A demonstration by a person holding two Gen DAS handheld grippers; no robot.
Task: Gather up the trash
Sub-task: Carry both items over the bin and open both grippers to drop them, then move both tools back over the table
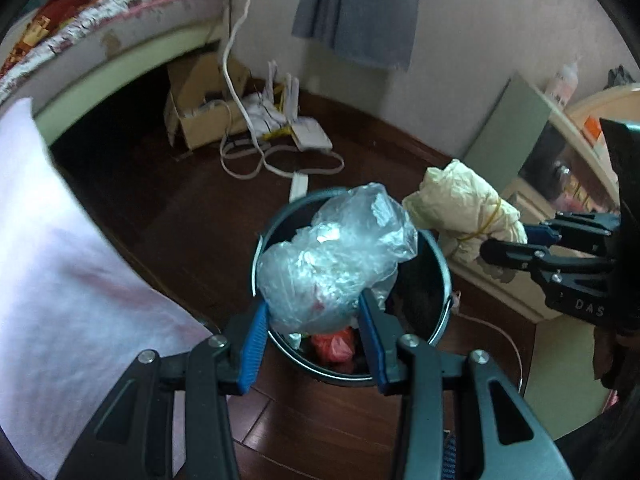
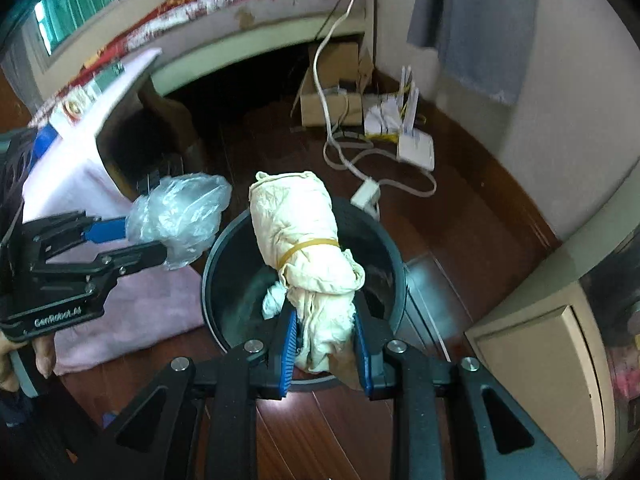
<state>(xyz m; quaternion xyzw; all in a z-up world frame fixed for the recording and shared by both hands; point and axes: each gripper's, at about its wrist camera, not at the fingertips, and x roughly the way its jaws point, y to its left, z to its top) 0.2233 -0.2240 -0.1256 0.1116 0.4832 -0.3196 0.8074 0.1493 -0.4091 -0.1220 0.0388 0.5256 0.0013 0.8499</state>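
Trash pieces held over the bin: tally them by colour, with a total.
Clear plastic bag, in the left gripper: 1
Cream bundle tied with a yellow rubber band, in the right gripper: 1
Total: 2

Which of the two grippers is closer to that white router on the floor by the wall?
Probably the right. The right gripper, holding a cream bundle over the bin, sits on the router's side; the left gripper, holding a clear plastic bag, is beside it, farther off.
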